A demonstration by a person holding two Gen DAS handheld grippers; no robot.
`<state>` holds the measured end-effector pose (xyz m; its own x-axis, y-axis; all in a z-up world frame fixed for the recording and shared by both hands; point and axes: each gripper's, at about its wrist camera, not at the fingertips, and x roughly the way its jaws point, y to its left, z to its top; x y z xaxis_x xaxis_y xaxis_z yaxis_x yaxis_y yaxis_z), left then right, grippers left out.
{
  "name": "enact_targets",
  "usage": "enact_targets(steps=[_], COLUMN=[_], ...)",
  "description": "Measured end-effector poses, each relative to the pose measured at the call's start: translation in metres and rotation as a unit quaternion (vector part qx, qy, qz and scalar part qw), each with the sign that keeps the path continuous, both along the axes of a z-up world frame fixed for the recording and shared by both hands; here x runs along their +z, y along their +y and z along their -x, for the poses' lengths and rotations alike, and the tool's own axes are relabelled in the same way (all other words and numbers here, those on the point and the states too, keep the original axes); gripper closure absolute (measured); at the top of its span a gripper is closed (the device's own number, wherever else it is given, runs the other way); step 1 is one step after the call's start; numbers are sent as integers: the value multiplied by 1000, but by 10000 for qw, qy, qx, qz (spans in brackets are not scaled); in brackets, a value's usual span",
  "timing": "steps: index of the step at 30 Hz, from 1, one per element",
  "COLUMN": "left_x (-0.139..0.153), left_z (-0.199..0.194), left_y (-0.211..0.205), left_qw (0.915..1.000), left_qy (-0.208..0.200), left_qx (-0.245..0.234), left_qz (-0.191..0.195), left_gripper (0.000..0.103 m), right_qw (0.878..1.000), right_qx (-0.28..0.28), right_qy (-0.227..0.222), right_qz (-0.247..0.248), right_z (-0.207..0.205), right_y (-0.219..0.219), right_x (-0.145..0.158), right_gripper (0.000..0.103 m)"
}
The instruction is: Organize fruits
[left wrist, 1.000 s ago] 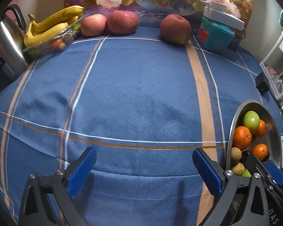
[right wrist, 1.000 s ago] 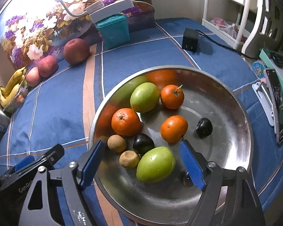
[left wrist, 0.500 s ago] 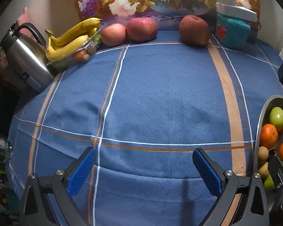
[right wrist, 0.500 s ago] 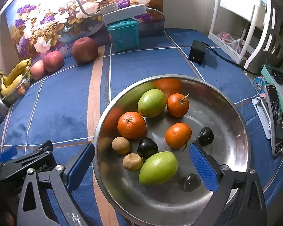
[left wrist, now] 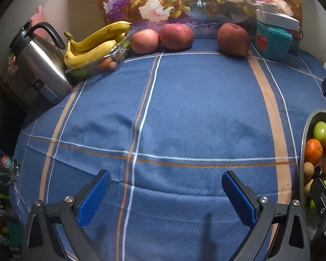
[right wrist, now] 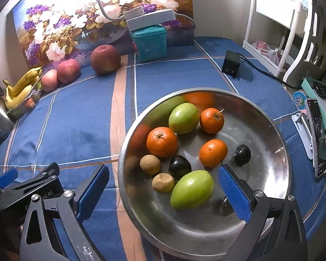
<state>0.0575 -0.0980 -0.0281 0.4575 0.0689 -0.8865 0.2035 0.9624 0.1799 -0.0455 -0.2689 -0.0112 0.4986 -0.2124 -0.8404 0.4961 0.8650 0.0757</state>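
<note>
A steel bowl (right wrist: pixel 271 195) on the blue tablecloth holds two green fruits (right wrist: pixel 192 189), three oranges (right wrist: pixel 162 141), small brown fruits (right wrist: pixel 150 164) and dark plums (right wrist: pixel 242 154). Its rim shows at the right of the left wrist view (left wrist: pixel 308 128). My right gripper (right wrist: pixel 163 190) is open and empty above the bowl's near side. My left gripper (left wrist: pixel 166 195) is open and empty over bare cloth, left of the bowl. Three apples (left wrist: pixel 176 36) and a banana bunch (left wrist: pixel 93 45) lie at the far edge.
A steel kettle (left wrist: pixel 39 67) stands at the far left. A teal box (left wrist: pixel 272 41) with a white lamp is at the back right. A black charger (right wrist: pixel 231 66) with its cable lies behind the bowl. A phone (right wrist: pixel 318 137) lies to the right.
Both grippers have drawn back and risen a little. The left wrist view has swung left, so the kettle shows more and the bowl less. Both stay open.
</note>
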Motion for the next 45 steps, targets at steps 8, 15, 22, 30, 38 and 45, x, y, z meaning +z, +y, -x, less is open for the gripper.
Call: enact_targets(steps=[8,15,22,30,38,45], left_x=[10,21,27,34,38,38], left_z=[13,31,43,53,66,73], left_y=[14,31,59,81,78,76], left_qw=[9996,9989,9974,9957,9968,9968], left_qy=[247,333,385,352,293,315], left_qx=[-60,39,310,416,244,160], left_qz=[152,322,533,751,701,717], left_gripper=[0,0,0,0,0,0], right_qw=[9994,9982,9977,9964,9970,9978], right_qx=[240,450,569,667,586,450], right_qy=[203,335,268,373,206,97], right_qz=[118,199,256,371,469,477], right_z=[5,17,31,41,50,57], right_y=[20,40,54,64,63,60], right_x=[-1,1,8,12,24,31], right_gripper=[3,3,3,3,3,3])
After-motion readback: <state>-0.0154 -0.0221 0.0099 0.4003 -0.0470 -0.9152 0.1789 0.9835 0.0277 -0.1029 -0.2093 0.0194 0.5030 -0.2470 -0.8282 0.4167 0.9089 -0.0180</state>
